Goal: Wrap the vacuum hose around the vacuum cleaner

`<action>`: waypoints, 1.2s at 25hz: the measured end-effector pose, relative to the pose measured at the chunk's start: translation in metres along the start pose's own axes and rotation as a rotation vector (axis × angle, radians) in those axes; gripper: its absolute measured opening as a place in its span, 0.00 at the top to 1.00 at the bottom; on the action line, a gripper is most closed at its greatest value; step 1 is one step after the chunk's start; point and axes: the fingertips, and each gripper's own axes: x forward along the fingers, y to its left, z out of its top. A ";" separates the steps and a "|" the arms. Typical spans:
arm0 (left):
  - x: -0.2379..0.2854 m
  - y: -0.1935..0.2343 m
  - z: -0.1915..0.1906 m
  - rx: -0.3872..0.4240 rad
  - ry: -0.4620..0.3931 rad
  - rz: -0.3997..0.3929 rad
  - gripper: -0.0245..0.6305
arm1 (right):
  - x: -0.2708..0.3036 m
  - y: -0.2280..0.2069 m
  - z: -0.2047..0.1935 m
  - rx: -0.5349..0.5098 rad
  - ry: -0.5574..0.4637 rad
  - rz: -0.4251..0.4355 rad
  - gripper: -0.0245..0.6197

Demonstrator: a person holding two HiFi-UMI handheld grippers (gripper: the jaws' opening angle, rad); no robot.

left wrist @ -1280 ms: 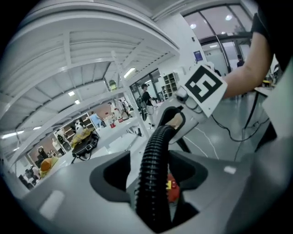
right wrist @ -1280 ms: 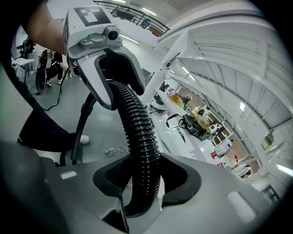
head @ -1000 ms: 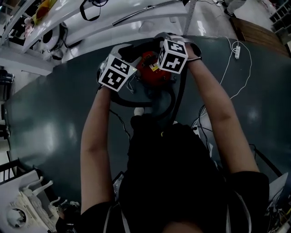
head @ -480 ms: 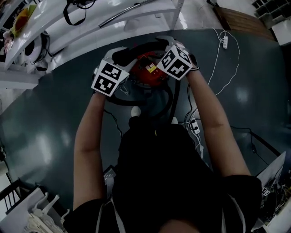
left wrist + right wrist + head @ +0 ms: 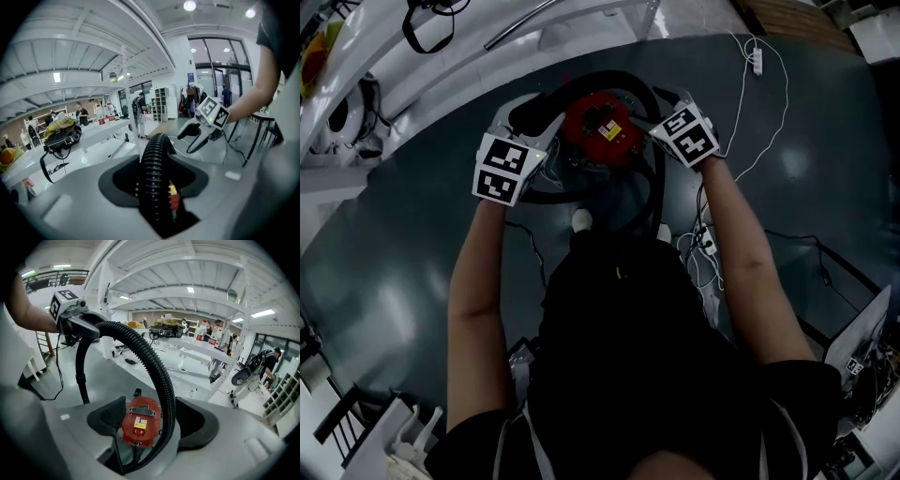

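- Site: large open-plan lab or workshop hall.
- Overhead: white-painted steel beam framework (image 5: 70, 61).
- Long white worktables (image 5: 201, 355) loaded with gear, with a standing person (image 5: 80, 111) beside them.
- Glossy dark grey floor (image 5: 403, 272) with a white power strip (image 5: 757, 62) and its trailing cable.
- Tall glass entrance doors (image 5: 220, 61) and white open cubby shelving (image 5: 159, 101).

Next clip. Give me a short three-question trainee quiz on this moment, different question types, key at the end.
1. What does the left gripper clamp? A the black ribbed vacuum hose; B a cloth; C nothing.
2. True or false: the round red vacuum cleaner stands on a white workbench.
3. Fill in: the thin white cable lies on the person's ____ side.
Key: 1 A. 2 False: it stands on the dark floor. 3 right.
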 end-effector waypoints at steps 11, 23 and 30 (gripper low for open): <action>-0.003 0.027 -0.011 -0.086 -0.031 0.049 0.68 | 0.016 0.017 -0.009 0.050 0.050 -0.013 0.47; -0.019 0.061 -0.033 -0.192 -0.076 0.129 0.68 | 0.035 0.048 -0.006 0.066 0.071 -0.028 0.48; -0.018 0.062 -0.039 -0.276 -0.073 0.271 0.68 | 0.045 0.035 -0.017 0.039 0.040 0.037 0.49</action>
